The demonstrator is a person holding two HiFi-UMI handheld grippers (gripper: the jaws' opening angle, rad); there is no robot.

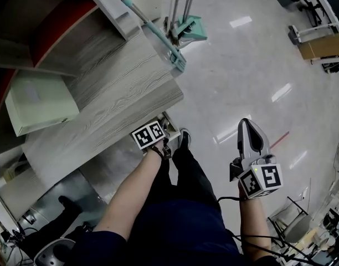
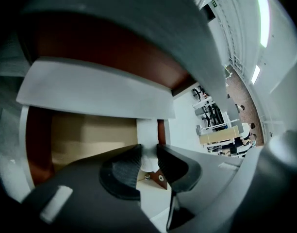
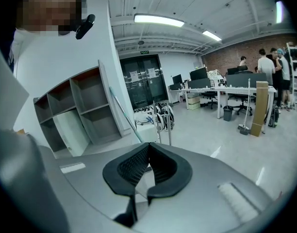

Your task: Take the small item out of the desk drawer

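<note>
My left gripper is at the front edge of the wood-grain desk, its marker cube facing up. In the left gripper view it is shut on a white drawer handle, a narrow white piece with a screw below it. Behind the handle I see the drawer's beige inside under a white front panel. No small item shows in it. My right gripper hangs in the air to the right of the desk, away from it. Its jaws are shut with nothing between them.
A pale green box lies on the desk's left part. A teal broom and dustpan lean beyond the desk's far end. The person's legs and shoe stand right below the drawer. A grey shelf unit and distant people show in the right gripper view.
</note>
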